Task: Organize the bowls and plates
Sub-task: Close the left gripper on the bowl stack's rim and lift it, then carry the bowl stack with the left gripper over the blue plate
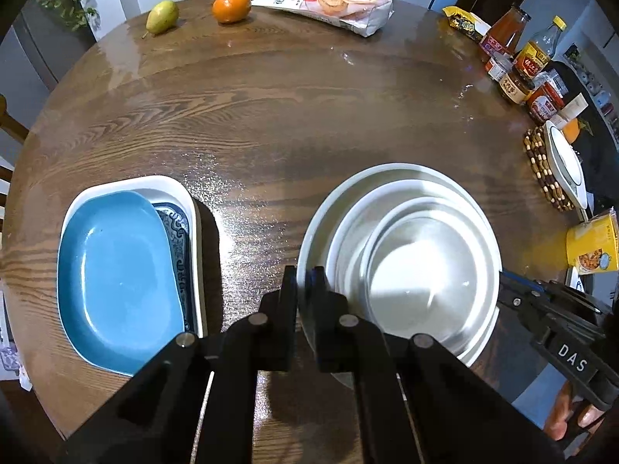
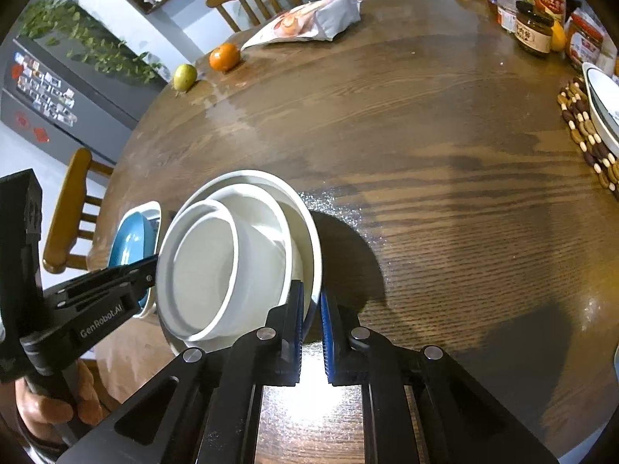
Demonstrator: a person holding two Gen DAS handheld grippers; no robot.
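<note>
Nested white bowls (image 1: 418, 266) sit inside a large white bowl (image 1: 321, 224) near the table's front edge. My left gripper (image 1: 305, 274) is shut on that bowl's left rim. My right gripper (image 2: 311, 294) has its blue pads shut on the opposite rim of the large white bowl (image 2: 305, 228). Each gripper shows in the other's view: the right gripper (image 1: 503, 276) at the far rim, the left gripper (image 2: 154, 266) at the stack's left. A blue plate (image 1: 116, 270) lies on a patterned plate in a white rectangular dish (image 1: 170, 185) to the left. Whether the stack rests on the table I cannot tell.
A pear (image 1: 162, 16), an orange (image 1: 231, 7) and a snack bag (image 1: 329, 5) lie at the far edge of the round wooden table (image 1: 309, 116). Jars and bottles (image 1: 518, 65), a white bowl (image 1: 565, 162) on a beaded trivet (image 1: 537, 162) and a yellow box (image 1: 592, 243) line the right side. Chairs surround the table.
</note>
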